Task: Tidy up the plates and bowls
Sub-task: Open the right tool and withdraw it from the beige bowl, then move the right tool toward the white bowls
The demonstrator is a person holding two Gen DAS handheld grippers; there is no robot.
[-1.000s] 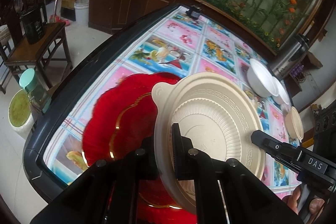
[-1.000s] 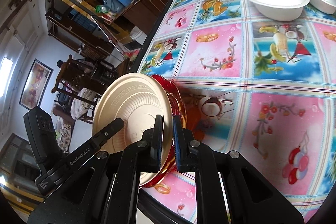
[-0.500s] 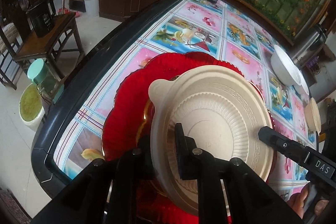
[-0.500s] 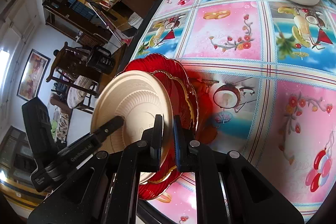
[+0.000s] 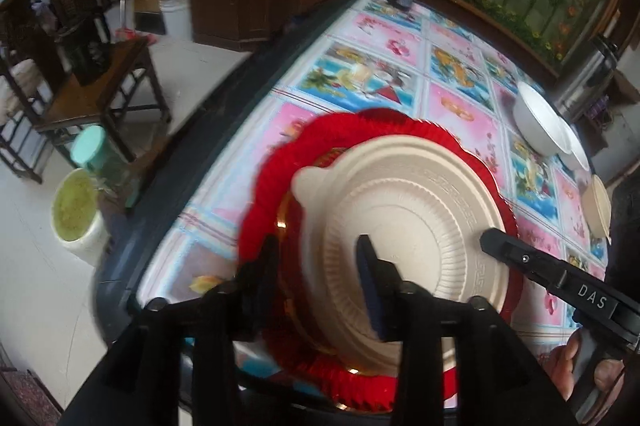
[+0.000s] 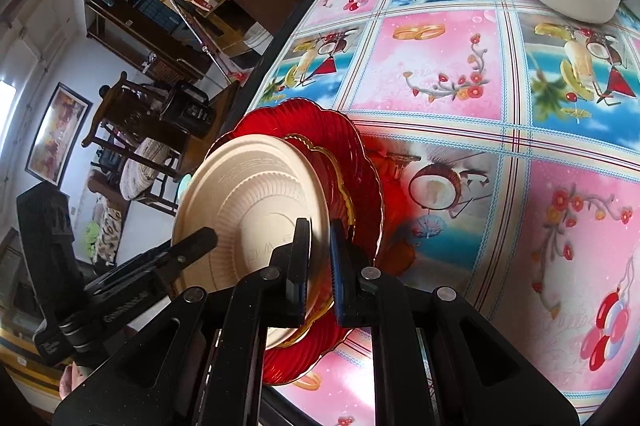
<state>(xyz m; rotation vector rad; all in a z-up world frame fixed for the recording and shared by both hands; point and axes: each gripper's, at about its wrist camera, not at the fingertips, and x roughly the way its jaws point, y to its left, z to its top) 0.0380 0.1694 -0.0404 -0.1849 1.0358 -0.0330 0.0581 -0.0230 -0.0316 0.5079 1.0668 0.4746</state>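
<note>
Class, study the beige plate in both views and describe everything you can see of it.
The beige plate is round, matte, like moulded fibre, with a ribbed sloping wall, an embossed rim band and a small rim tab. It lies on the red plate near the table's edge. The right gripper pinches its rim; the left gripper is opening around its opposite edge.

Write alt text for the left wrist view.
The left gripper, jaws opening, straddles the rim of a beige plate lying on a red plate at the table's near edge. The right gripper reaches in opposite; white bowls sit farther back.
</note>
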